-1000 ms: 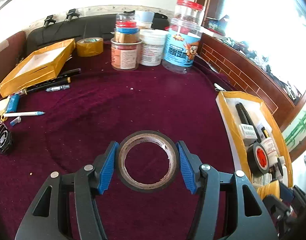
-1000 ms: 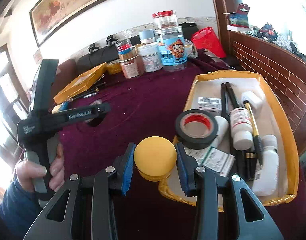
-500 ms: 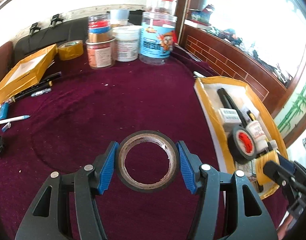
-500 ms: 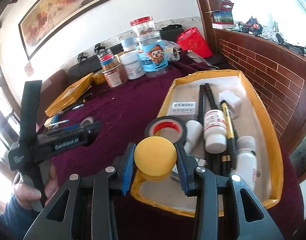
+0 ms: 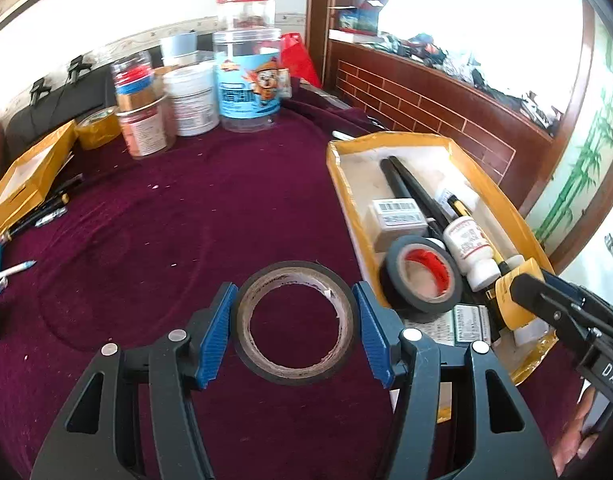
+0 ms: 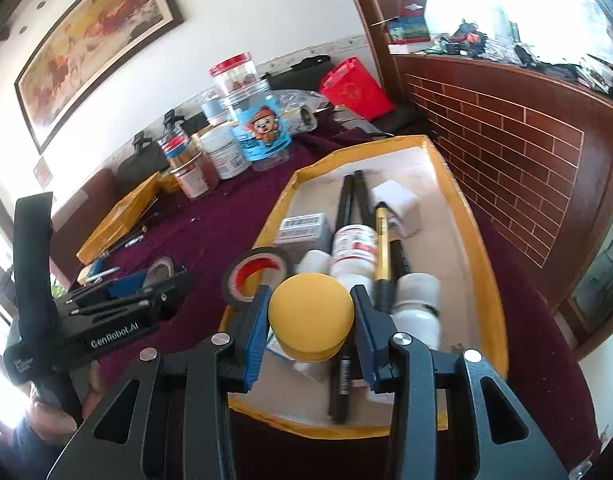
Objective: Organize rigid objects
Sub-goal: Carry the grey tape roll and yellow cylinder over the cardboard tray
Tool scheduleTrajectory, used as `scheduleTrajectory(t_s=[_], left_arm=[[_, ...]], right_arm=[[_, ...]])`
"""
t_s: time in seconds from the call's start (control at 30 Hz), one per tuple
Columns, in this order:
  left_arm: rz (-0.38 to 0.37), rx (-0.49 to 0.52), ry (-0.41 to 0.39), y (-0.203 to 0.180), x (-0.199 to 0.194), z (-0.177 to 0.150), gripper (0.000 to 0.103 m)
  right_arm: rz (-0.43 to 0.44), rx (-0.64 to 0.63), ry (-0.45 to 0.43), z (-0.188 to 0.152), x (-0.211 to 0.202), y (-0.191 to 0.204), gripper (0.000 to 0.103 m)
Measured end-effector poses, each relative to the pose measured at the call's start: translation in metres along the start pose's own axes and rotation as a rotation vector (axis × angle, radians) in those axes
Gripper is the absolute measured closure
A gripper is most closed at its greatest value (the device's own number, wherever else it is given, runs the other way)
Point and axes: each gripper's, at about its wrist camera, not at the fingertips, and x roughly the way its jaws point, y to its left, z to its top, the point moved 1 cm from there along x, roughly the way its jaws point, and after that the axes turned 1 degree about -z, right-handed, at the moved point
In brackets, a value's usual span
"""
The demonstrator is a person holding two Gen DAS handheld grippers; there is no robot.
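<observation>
- Gripping a black tape roll between the blue pads, our left gripper holds it above the maroon cloth.
- To the right of this gripper we see the yellow tray, with a red-core tape roll just beside it.
- Our right gripper clamps a yellow round cap over the near end of the tray, above the white bottles and pens.

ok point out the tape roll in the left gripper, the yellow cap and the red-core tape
tape roll [image 5: 253,316], left wrist view, left side of band
yellow cap [image 6: 311,315], right wrist view, top face
red-core tape [image 5: 390,262], left wrist view, black outer band
</observation>
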Motion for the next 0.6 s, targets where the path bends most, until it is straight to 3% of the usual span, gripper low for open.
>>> scheduleTrajectory(t_s=[0.6], left_arm=[[0.013,0.150,0.006,-0.074,0.026,0.021,0.046]], right_arm=[[-0.014,0.043,-0.013,0.012,-0.003,-0.035,0.068]])
